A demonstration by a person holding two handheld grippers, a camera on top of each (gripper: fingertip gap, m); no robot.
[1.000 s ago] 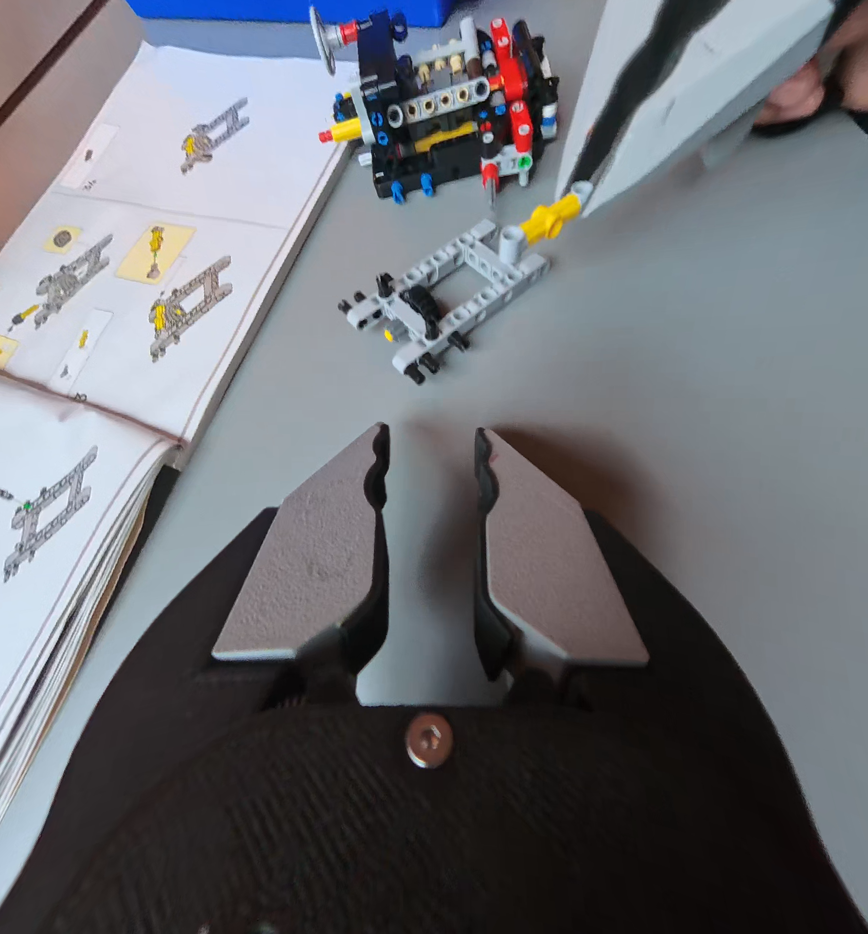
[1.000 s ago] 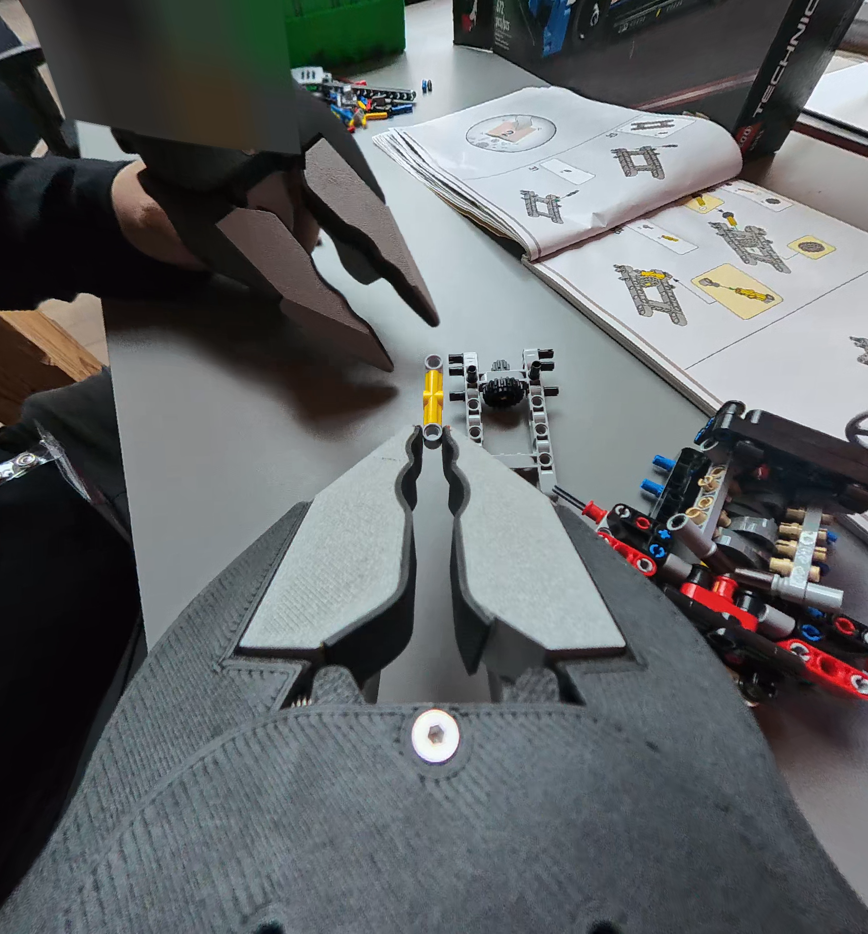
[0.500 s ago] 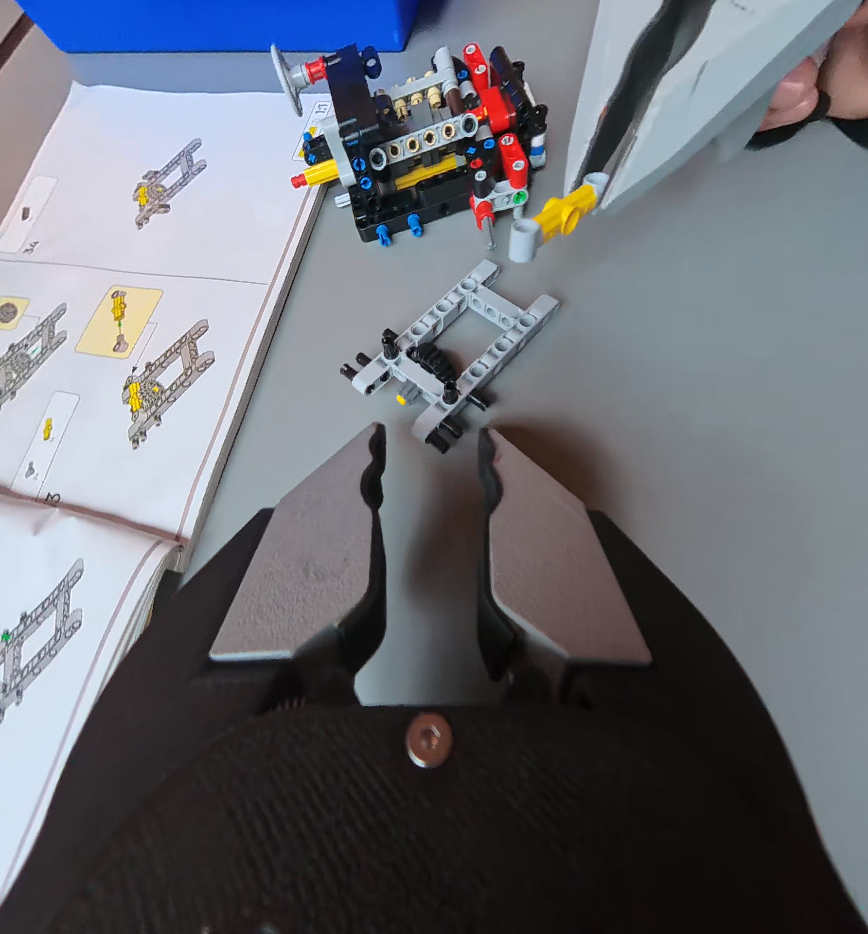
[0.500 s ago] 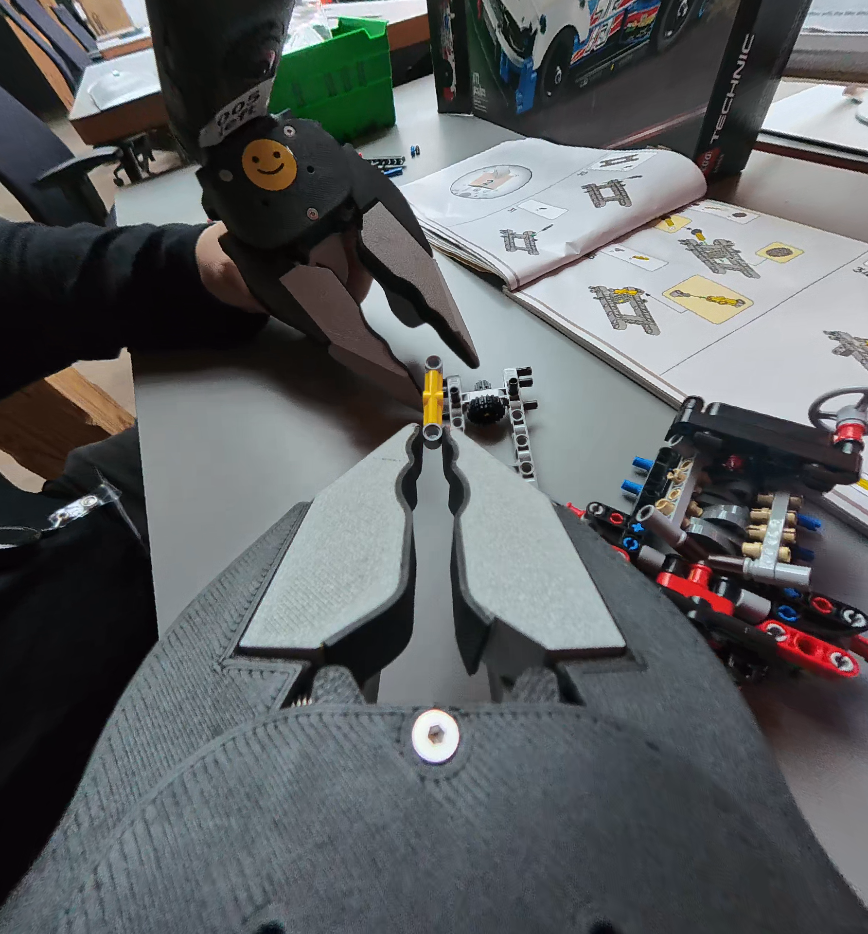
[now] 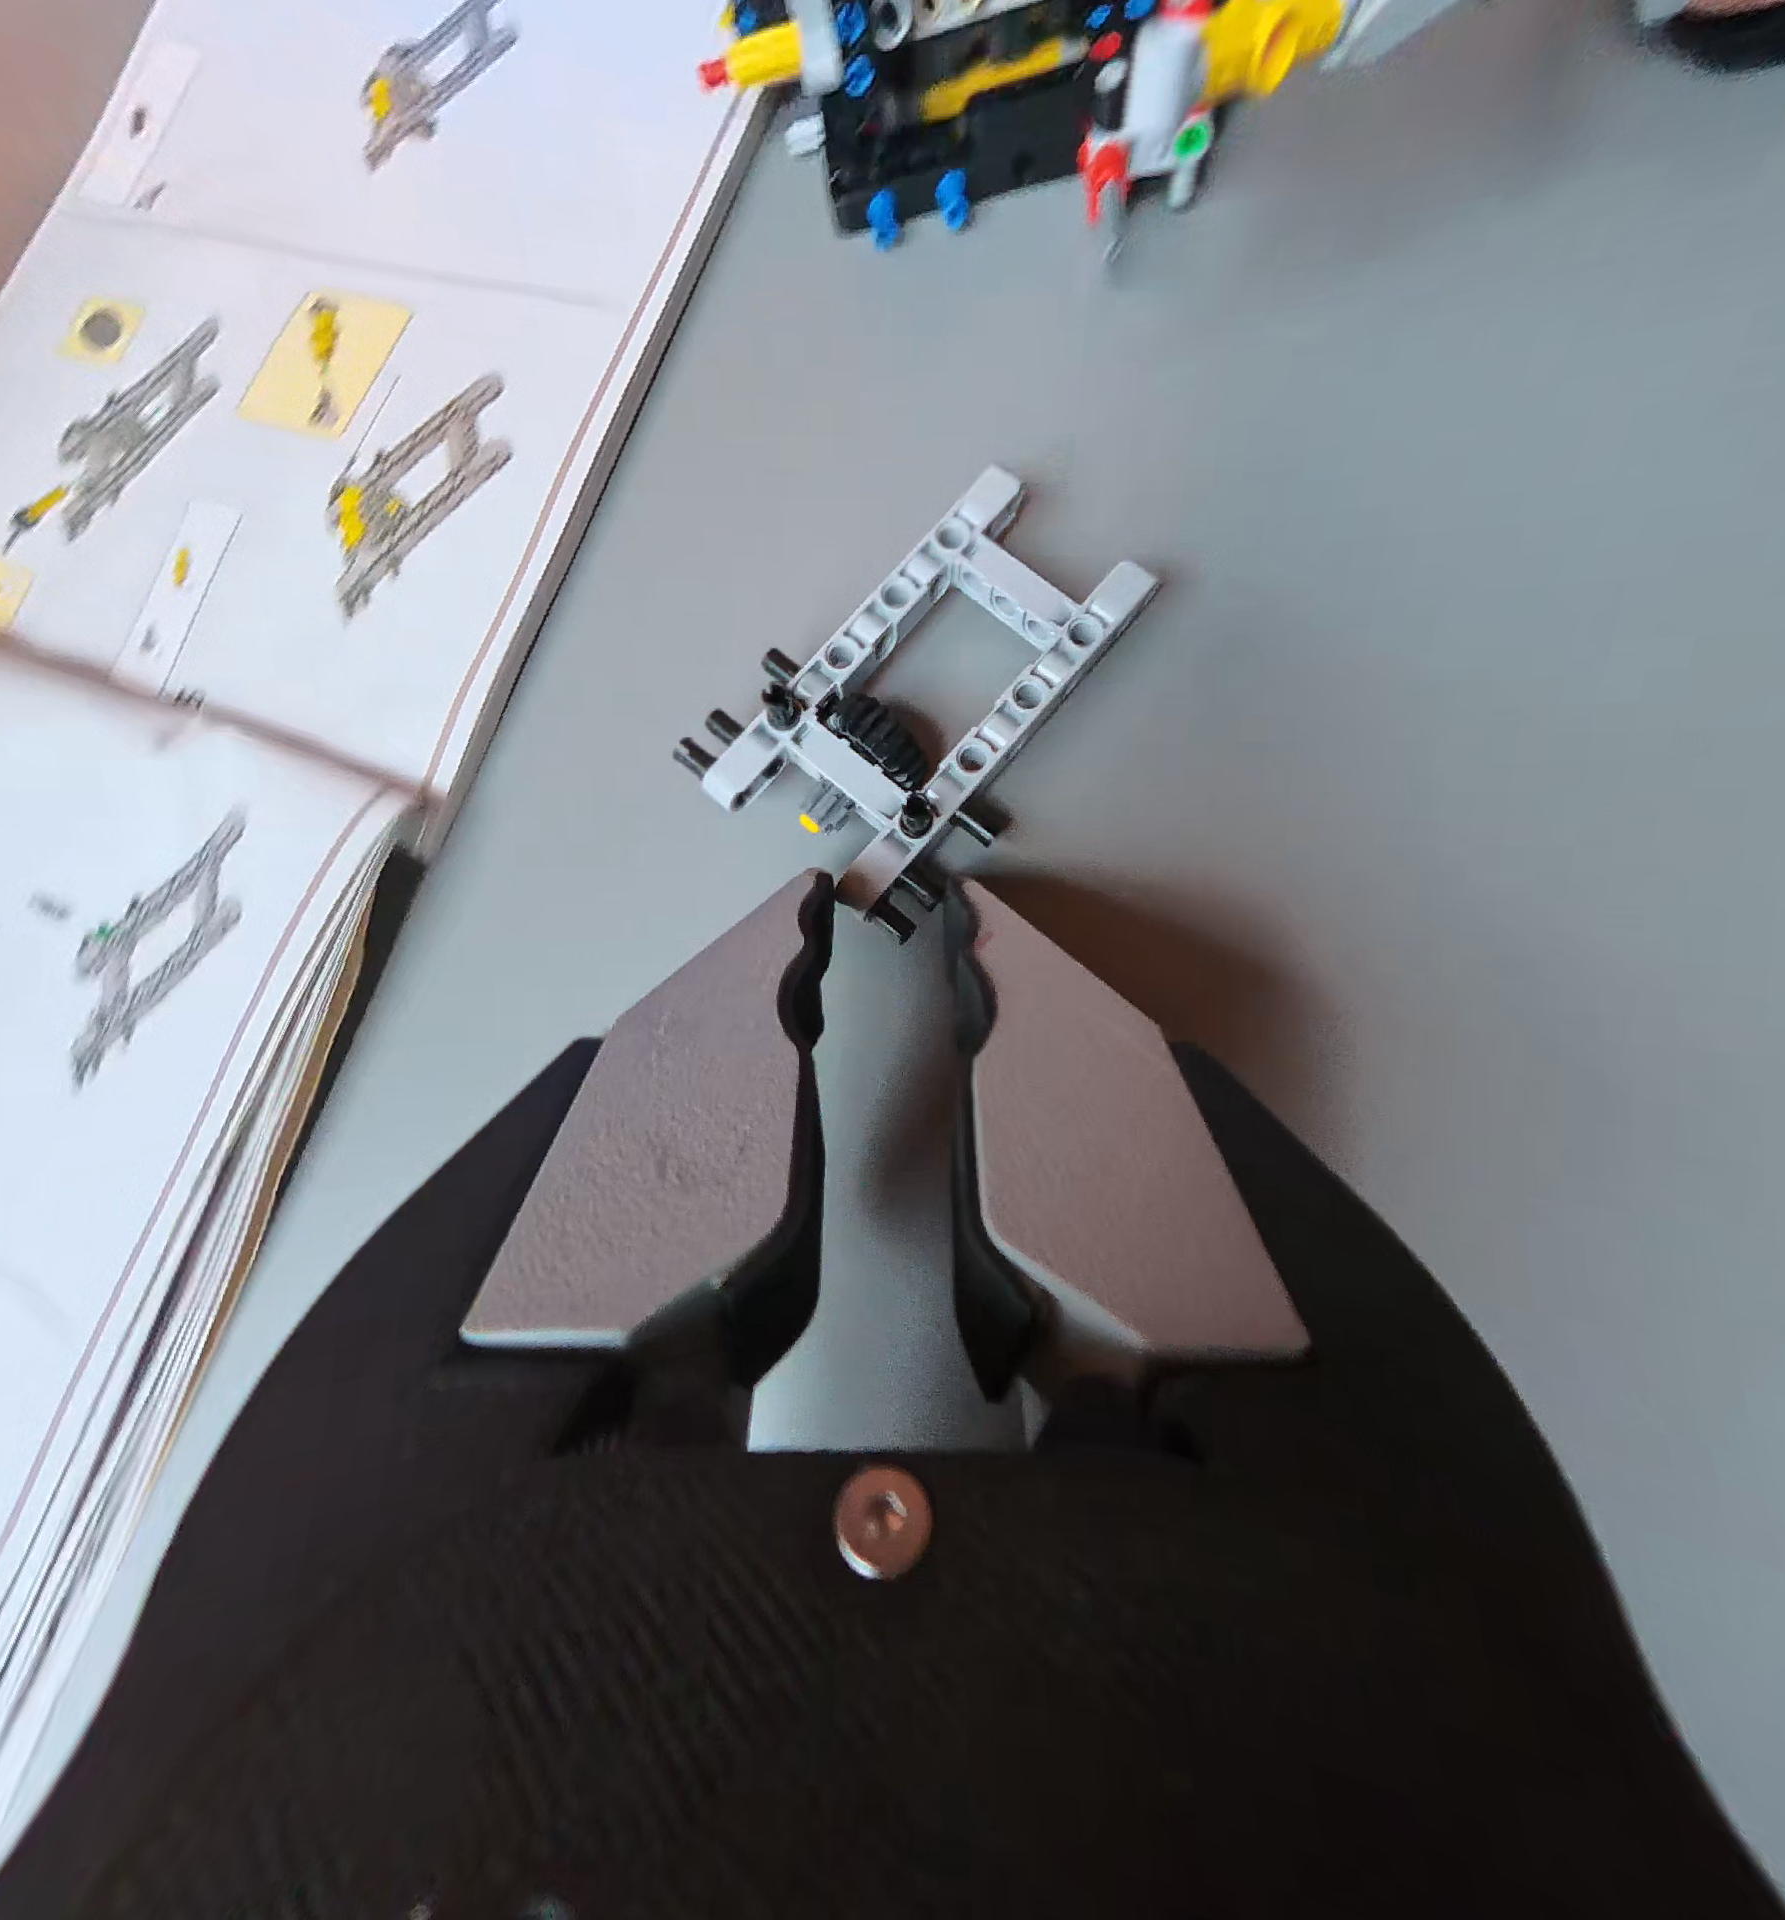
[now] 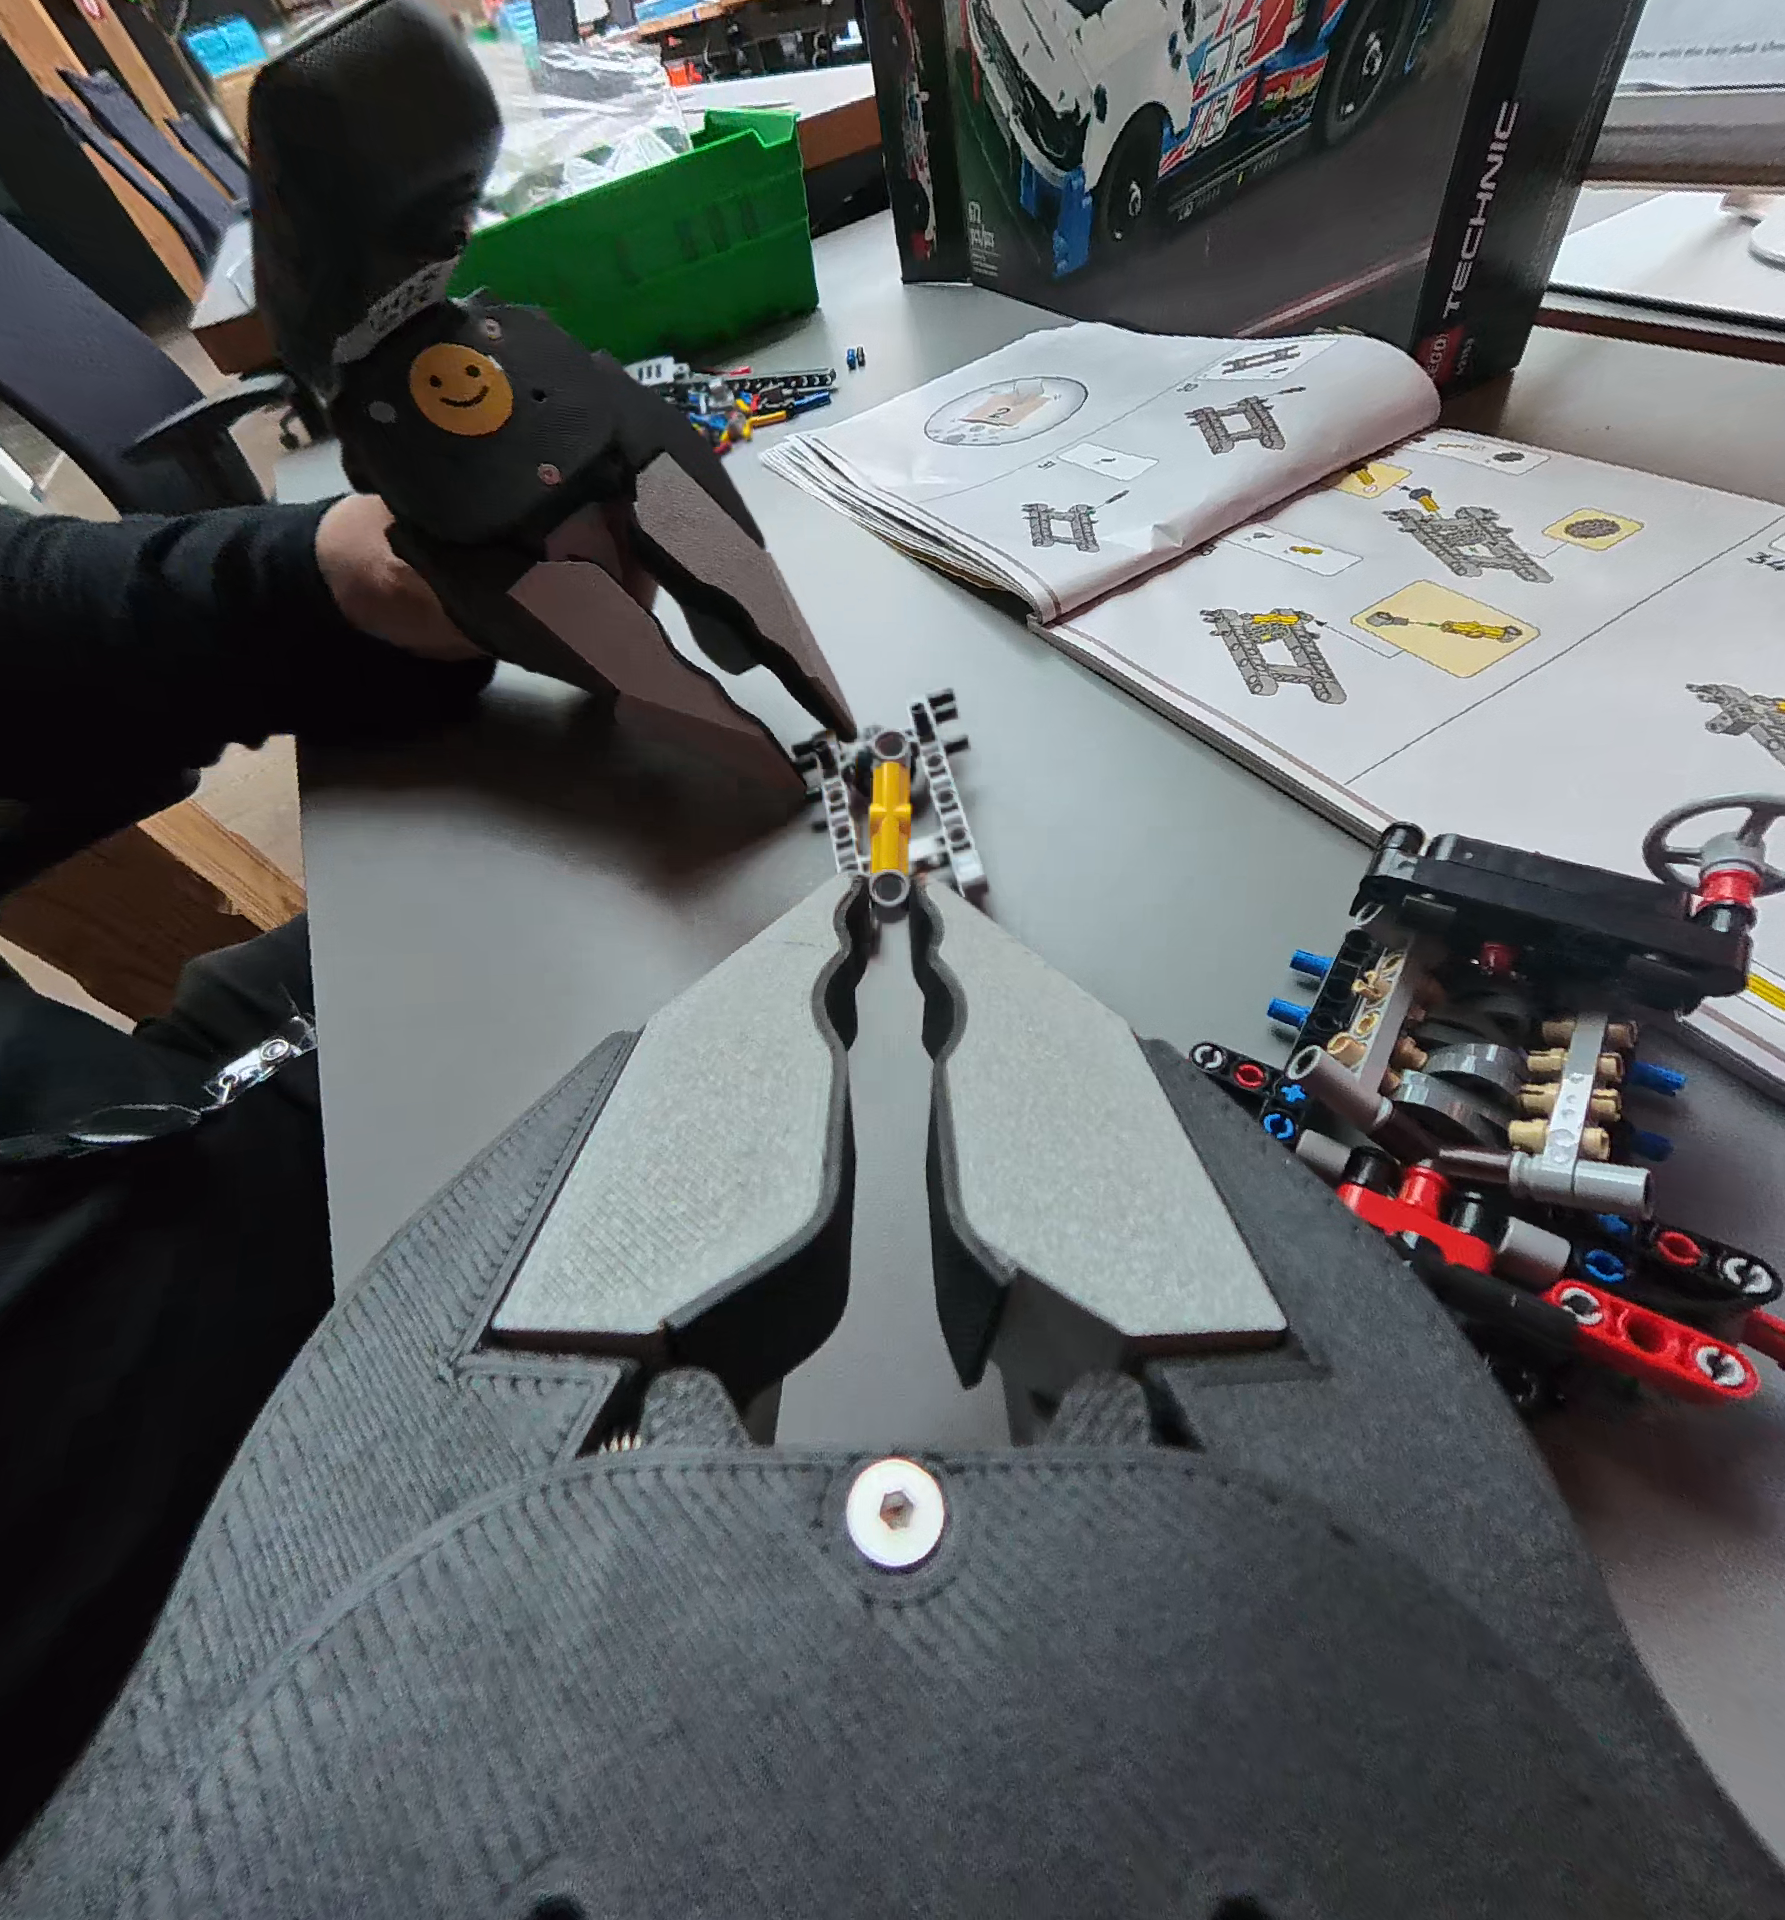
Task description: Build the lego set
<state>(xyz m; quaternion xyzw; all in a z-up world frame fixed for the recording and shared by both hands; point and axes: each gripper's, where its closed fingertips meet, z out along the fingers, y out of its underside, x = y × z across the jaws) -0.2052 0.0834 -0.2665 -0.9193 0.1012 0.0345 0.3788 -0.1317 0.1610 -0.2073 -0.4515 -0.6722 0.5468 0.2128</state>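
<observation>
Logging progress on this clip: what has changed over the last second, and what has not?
The left gripper has moved forward to the grey frame; its open fingers now flank the frame's near end. The right gripper has carried the yellow axle piece from beside the frame to over it. Unchanged: the right grip, the frame flat on the table, the larger assembly and the manual.

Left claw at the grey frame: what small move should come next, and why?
Probably close the left claw on the grey ladder-shaped beam frame: its open tips straddle the frame's near end, while the right claw holds the yellow axle piece above it, so the frame needs steadying.
</observation>
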